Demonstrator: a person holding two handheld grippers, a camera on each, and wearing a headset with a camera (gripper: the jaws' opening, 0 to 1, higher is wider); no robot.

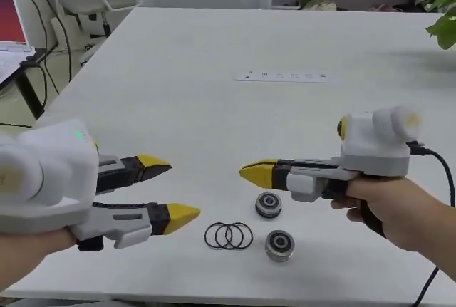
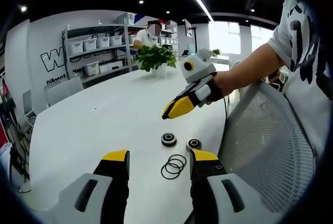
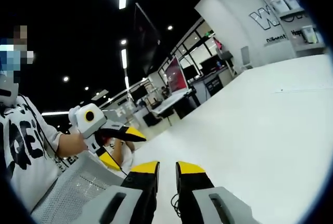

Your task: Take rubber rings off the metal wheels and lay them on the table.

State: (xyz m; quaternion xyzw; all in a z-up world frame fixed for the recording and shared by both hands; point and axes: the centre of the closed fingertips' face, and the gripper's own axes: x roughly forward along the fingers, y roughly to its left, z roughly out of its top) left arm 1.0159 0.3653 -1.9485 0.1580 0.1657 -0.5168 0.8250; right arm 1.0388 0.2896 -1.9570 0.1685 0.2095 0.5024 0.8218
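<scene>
Plainly, the left gripper (image 1: pixel 174 189) has fingers wide apart and empty, the right gripper (image 1: pixel 247 172) fingers together, empty.

White table (image 1: pixel 214 93), near front edge: three black rubber rings (image 1: pixel 229 236) lying flat, overlapping; just beside them two metal wheels (image 1: pixel 268 204), apart. Farther back, a white power strip (image 1: pixel 283 76).

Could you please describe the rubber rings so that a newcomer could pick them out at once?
On the large white table, look near the front edge. Just left of the two metal wheels lie the rubber rings: thin black overlapping hoops lying flat, unlike the chunky silver wheels.
</scene>
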